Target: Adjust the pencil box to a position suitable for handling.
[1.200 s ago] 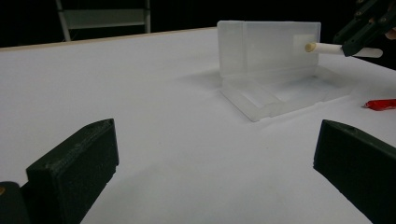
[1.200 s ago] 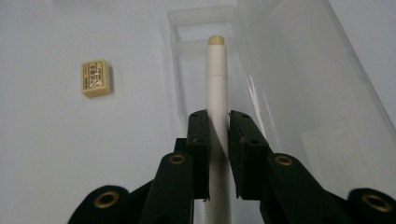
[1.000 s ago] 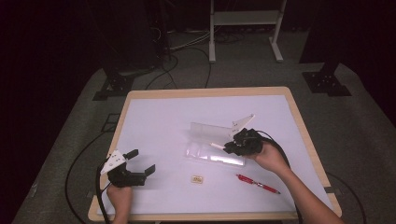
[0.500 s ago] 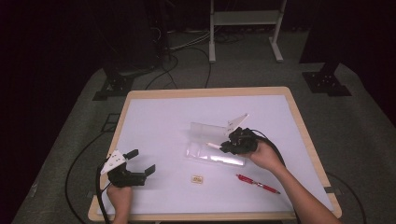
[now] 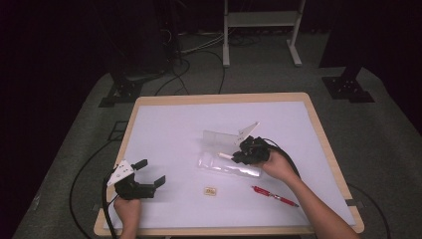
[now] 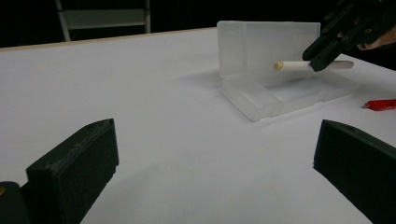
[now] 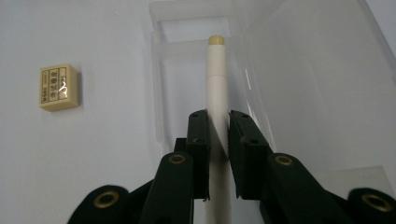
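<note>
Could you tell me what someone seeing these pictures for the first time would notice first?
Most likely the right gripper, shut on a white pen and holding it just over the open clear plastic case at mid-table. Next, the left gripper resting open near the table's front left, with a small cream eraser and a red pen lying loose in front of the case.

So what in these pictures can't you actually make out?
- Eraser: its print is too small and glare-struck to read in the right gripper view.
- White pen: its rear end is hidden behind the right gripper's jaws.
- Red pen: cut off by the left gripper view's right edge.
- Clear case: whether anything lies inside is too small to tell in the high view.
</note>
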Demonstrator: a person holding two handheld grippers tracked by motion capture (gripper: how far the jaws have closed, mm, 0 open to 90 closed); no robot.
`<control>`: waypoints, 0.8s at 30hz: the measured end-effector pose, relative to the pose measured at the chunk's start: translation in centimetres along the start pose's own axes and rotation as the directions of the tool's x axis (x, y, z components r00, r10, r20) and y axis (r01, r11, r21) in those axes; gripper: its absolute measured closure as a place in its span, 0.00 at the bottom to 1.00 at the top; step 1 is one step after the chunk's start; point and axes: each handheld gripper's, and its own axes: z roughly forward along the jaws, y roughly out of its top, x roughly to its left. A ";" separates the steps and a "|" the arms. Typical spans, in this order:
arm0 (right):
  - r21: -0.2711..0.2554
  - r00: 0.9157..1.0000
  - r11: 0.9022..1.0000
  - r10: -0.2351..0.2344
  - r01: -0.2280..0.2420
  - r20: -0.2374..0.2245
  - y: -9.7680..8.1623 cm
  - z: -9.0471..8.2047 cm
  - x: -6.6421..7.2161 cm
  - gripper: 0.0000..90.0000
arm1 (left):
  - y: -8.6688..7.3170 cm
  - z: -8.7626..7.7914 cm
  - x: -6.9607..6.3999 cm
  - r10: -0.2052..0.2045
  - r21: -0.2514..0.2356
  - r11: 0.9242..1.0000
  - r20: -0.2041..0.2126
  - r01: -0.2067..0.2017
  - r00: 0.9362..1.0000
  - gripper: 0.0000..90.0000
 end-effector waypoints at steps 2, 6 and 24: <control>0.001 1.000 1.000 -0.004 0.004 0.001 0.0 0.1 -0.1 0.87 | 0.0 0.0 0.0 0.000 0.000 1.000 0.000 0.000 1.000 0.00; 0.004 1.000 1.000 -0.005 0.005 0.002 0.1 0.5 -0.2 0.87 | 0.0 0.0 0.0 0.000 0.000 1.000 0.000 0.000 1.000 0.00; 0.025 1.000 1.000 0.008 -0.008 -0.005 0.1 2.2 -0.8 0.87 | 0.0 0.0 0.0 -0.002 -0.003 1.000 0.002 0.002 1.000 0.00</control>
